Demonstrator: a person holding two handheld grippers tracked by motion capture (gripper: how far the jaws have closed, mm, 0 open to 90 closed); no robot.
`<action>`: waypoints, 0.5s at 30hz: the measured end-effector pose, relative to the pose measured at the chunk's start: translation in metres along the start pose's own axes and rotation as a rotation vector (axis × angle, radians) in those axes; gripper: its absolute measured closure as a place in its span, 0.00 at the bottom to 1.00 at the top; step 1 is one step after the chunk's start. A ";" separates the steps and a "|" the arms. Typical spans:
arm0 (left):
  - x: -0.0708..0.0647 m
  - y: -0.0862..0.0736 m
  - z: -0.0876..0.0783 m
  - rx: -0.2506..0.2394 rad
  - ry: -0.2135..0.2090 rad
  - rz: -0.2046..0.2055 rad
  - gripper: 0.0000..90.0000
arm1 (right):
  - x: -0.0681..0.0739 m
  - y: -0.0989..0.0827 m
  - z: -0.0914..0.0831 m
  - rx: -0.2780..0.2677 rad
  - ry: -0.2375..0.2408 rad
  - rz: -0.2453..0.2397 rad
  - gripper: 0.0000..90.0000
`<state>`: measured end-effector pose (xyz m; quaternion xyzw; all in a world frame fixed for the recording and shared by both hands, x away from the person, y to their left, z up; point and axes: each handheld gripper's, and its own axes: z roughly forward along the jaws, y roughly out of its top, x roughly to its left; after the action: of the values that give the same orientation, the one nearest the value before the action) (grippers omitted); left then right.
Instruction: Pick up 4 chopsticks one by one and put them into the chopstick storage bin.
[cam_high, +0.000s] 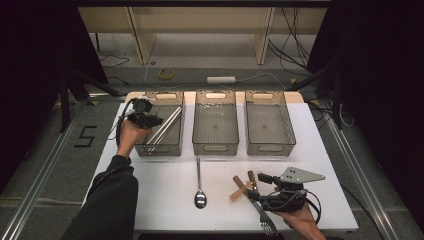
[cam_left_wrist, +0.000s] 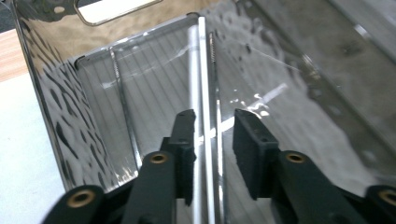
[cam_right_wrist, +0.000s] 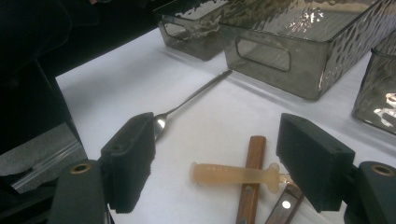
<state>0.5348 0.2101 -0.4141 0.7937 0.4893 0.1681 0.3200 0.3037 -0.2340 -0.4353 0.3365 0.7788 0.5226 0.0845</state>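
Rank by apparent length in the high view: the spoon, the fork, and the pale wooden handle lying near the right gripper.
1. Spoon: longest, fully visible.
2. Fork: looks shorter, but its handle end runs under the right gripper, so the gap is uncertain.
3. Pale wooden handle: clearly shortest.

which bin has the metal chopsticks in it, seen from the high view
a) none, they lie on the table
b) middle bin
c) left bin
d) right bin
c: the metal chopsticks lie slanted inside the left bin, right by the left gripper, whose jaws stand apart around them in its own view.
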 end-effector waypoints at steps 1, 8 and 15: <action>-0.003 0.000 -0.003 0.001 0.001 -0.003 0.69 | 0.000 0.000 0.000 -0.001 0.000 0.000 0.32; -0.025 -0.016 -0.025 -0.036 -0.028 -0.057 0.51 | 0.001 0.000 0.000 0.001 -0.004 0.002 0.32; -0.050 -0.029 -0.034 0.010 -0.073 -0.055 0.45 | 0.001 0.001 0.000 0.004 -0.010 -0.006 0.32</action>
<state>0.4725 0.1863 -0.4059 0.7871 0.4998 0.1277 0.3383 0.3036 -0.2332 -0.4343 0.3368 0.7804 0.5192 0.0891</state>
